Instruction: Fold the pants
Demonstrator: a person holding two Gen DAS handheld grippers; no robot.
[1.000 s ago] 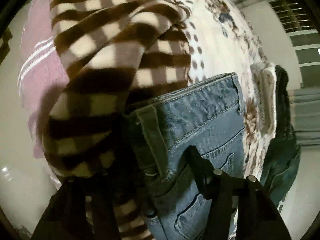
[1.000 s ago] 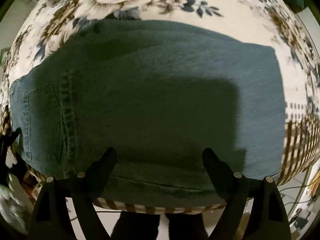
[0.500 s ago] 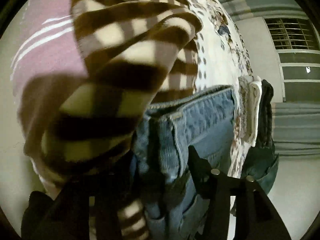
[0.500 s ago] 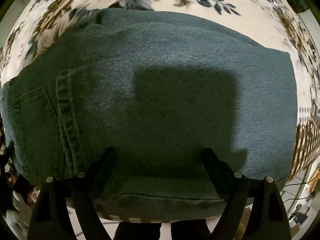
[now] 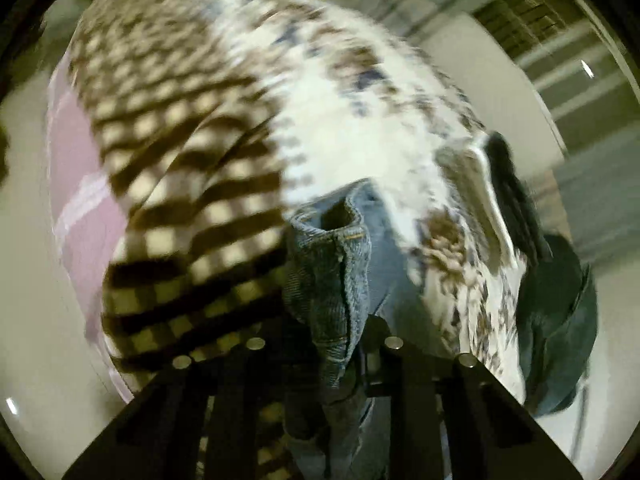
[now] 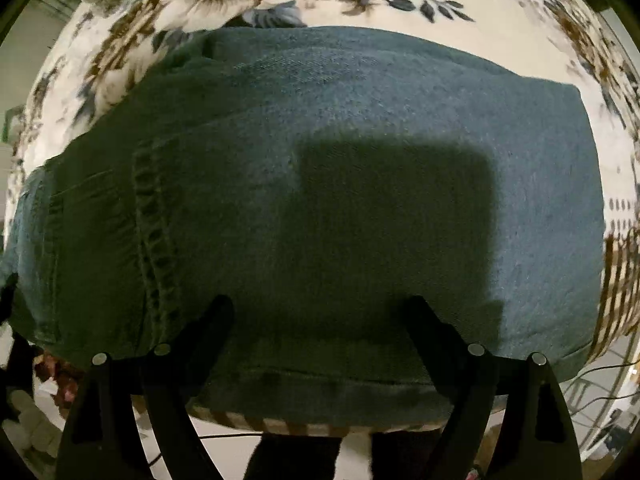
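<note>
Pinching a bunched denim edge, the left gripper [image 5: 344, 344] lifts one end of the jeans [image 6: 320, 200] off the floral bed [image 6: 500, 12], beside a checked blanket [image 5: 180, 184]. Jeans lie long-axis left to right, pocket end left. Right gripper [image 6: 320, 312] hovers above, fingers spread.

I am working in a home, in what looks like a bedroom. A floral bedspread [image 6: 500, 4] covers the wide soft surface under my rig, with a brown checked blanket [image 5: 188, 184] and a pink striped sheet [image 5: 76, 184] beside it. Other clothes [image 5: 560, 292] hang over the far edge. Past them I see a plain white wall [image 5: 488, 76] and a barred window [image 5: 532, 20], both blurred.
</note>
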